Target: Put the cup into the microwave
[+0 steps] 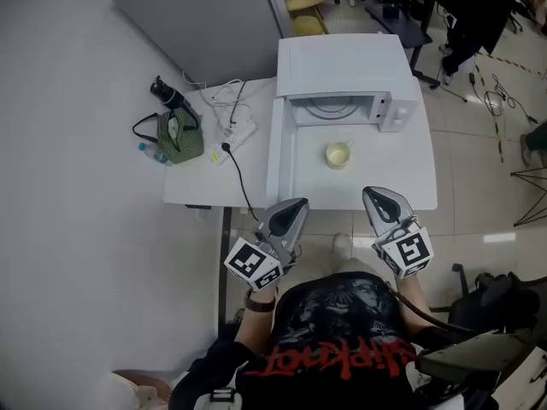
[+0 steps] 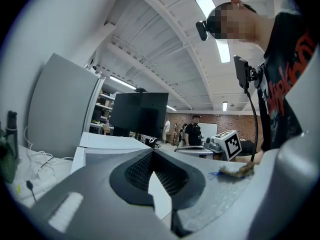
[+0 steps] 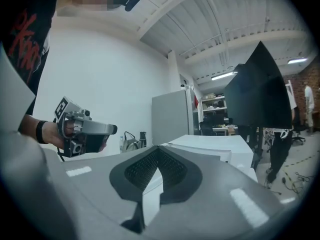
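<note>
A pale yellow cup [image 1: 338, 155] stands on the white table [image 1: 402, 186], just in front of the white microwave [image 1: 342, 67]. The microwave's door [image 1: 277, 156] is swung open to the left and its cavity [image 1: 333, 109] shows. My left gripper [image 1: 286, 216] hovers at the table's near edge, left of the cup, shut and empty. My right gripper [image 1: 382, 203] hovers at the same edge, right of the cup, also shut with nothing in it. The left gripper view shows its closed tips [image 2: 152, 151] level with the microwave [image 2: 107, 144]. The right gripper view shows closed tips [image 3: 157, 148] and the microwave [image 3: 210, 144].
A green bag [image 1: 175, 137], a black bottle [image 1: 167, 92] and a power strip with cables [image 1: 235, 131] lie on the table's left part. A grey cabinet [image 1: 205, 24] stands behind. A dark monitor [image 2: 140, 115] and a standing person [image 2: 192, 131] are farther off.
</note>
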{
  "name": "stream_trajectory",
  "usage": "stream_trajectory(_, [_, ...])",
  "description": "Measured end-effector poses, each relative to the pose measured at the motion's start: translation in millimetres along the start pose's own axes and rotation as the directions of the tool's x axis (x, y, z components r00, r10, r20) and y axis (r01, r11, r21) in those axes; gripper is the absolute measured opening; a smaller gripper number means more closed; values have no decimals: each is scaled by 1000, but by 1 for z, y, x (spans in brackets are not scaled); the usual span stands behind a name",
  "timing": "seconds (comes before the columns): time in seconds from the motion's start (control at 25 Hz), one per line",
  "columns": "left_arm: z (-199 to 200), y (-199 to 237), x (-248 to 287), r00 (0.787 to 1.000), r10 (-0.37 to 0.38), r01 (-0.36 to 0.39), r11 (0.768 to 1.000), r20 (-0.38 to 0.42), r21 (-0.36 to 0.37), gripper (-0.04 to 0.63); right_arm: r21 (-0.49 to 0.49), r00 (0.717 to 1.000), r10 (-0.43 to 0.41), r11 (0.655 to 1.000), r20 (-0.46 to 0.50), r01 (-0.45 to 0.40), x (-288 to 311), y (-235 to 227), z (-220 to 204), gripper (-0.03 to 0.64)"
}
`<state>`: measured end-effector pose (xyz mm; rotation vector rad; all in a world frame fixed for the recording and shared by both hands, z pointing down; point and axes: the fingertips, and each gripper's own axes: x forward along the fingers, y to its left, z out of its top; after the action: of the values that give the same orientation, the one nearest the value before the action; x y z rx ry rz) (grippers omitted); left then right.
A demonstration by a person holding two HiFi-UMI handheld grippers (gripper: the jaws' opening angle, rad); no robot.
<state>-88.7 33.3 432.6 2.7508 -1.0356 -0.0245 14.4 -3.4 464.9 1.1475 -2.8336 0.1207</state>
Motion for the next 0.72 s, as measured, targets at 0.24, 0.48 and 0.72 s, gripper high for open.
stream_trajectory(0.24, [11,51,27,997,-73,73,997,-13,-1,-3,-20,999,-7,1000,-45,6,56,-22,-21,71])
stream_trajectory(0.48, [22,79,34,993,-112,112,993,-25,26,-3,47,978,37,999,-206,-28,96,-50,-136,268])
stream_trajectory(0.72, [23,97,23,997,-73,74,997,-17,22,-3,31,924,-46,998,-379,62,143,-74,-266,409])
